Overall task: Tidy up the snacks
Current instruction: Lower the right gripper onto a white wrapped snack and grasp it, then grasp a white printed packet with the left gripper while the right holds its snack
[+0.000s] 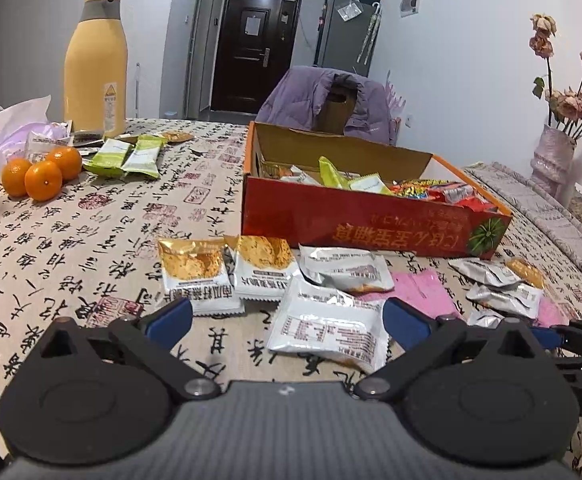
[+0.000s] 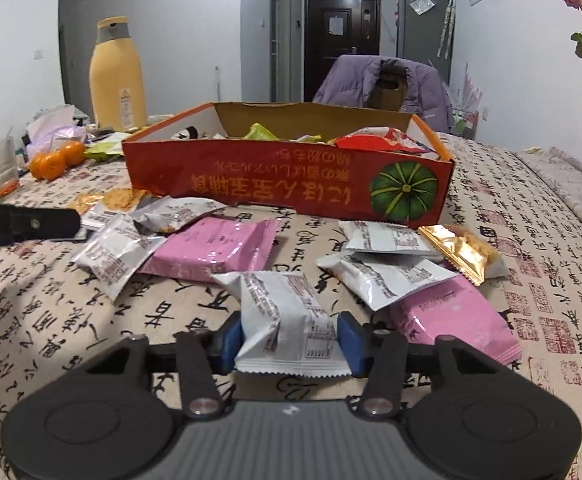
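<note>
Packet (image 2: 287,320) sits pinched between the right gripper's (image 2: 290,342) blue pads, which press its two sides and crumple the wrapper; it lies on the cloth just short of the other loose packets. To do this well, I would lift straight up before swinging toward the box, so the neighbouring white and pink packets just beyond the fingers are not dragged along, and keep the squeeze gentle, since the contents probably crush. Left gripper (image 1: 287,322) is spread wide and holds nothing; a white packet (image 1: 329,326) lies between its fingers, untouched. Box (image 2: 251,184) stands beyond both sets of fingers, well past the loose pile, open-topped and already partly filled with mixed snacks: green, yellow and red wrappers.
</note>
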